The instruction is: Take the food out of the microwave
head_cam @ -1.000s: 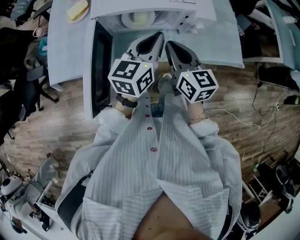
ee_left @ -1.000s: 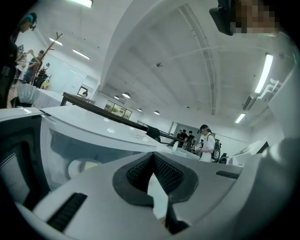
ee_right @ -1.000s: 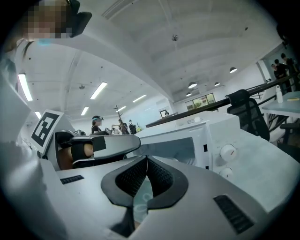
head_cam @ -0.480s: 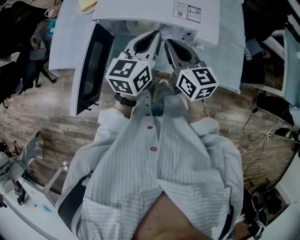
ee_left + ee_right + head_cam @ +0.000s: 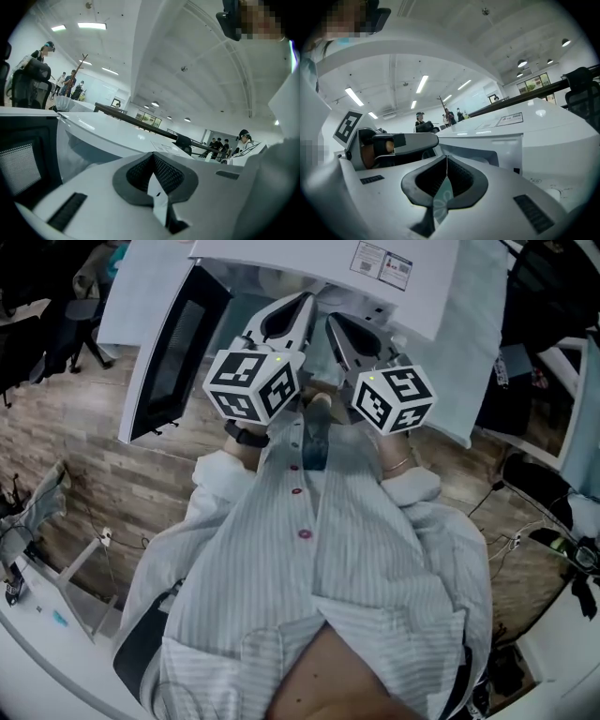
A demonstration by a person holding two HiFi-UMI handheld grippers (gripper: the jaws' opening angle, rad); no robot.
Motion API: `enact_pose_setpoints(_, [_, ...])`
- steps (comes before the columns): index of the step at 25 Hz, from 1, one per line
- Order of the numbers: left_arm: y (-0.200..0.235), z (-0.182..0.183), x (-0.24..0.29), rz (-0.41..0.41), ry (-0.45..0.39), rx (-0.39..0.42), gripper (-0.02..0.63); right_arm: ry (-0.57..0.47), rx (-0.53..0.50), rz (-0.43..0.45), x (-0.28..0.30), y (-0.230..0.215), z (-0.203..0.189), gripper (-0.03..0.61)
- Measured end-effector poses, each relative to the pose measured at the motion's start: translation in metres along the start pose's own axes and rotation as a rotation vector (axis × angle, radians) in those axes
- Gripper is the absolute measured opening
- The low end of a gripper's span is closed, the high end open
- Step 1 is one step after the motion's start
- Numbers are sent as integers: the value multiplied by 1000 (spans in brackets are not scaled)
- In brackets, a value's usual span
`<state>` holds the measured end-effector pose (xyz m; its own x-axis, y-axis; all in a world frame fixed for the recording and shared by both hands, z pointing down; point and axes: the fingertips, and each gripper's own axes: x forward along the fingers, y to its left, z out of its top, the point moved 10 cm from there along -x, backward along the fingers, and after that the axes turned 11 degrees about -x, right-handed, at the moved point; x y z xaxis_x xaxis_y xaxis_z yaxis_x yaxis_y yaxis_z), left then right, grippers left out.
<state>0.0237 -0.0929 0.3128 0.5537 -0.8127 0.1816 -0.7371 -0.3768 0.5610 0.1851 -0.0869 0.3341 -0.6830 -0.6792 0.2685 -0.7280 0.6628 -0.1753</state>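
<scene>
The white microwave point(image 5: 319, 263) stands at the top of the head view with its dark-windowed door point(image 5: 173, 348) swung open to the left. Its top hides the cavity, so no food shows. My left gripper point(image 5: 305, 301) and right gripper point(image 5: 333, 322) are side by side just in front of the opening, both shut and empty. In the left gripper view the shut jaws point(image 5: 152, 155) point over the microwave's top point(image 5: 117, 136), with the door point(image 5: 23, 159) at the left. In the right gripper view the shut jaws point(image 5: 446, 158) face the microwave's front point(image 5: 501, 145); the left gripper point(image 5: 393, 143) lies beside them.
The microwave sits on a table with a pale cloth point(image 5: 469, 343). An office chair point(image 5: 56, 324) stands to the left on the wooden floor, and cables point(image 5: 525, 521) lie at the right. Other people stand far off across the room point(image 5: 70, 84).
The scene has swung in the head view: the microwave now lies higher and slanted, and the pale dish seen inside it earlier is out of sight. Both grippers stay shut, side by side.
</scene>
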Motion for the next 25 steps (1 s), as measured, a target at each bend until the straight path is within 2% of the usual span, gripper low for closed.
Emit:
enact_pose_setpoints(7, [8, 4, 2, 26, -15, -7, 8, -5, 3, 8, 9, -5, 1, 32])
enact_pose_setpoints(25, [47, 23, 19, -24, 19, -35, 8, -9, 26, -72, 41, -2, 10, 32])
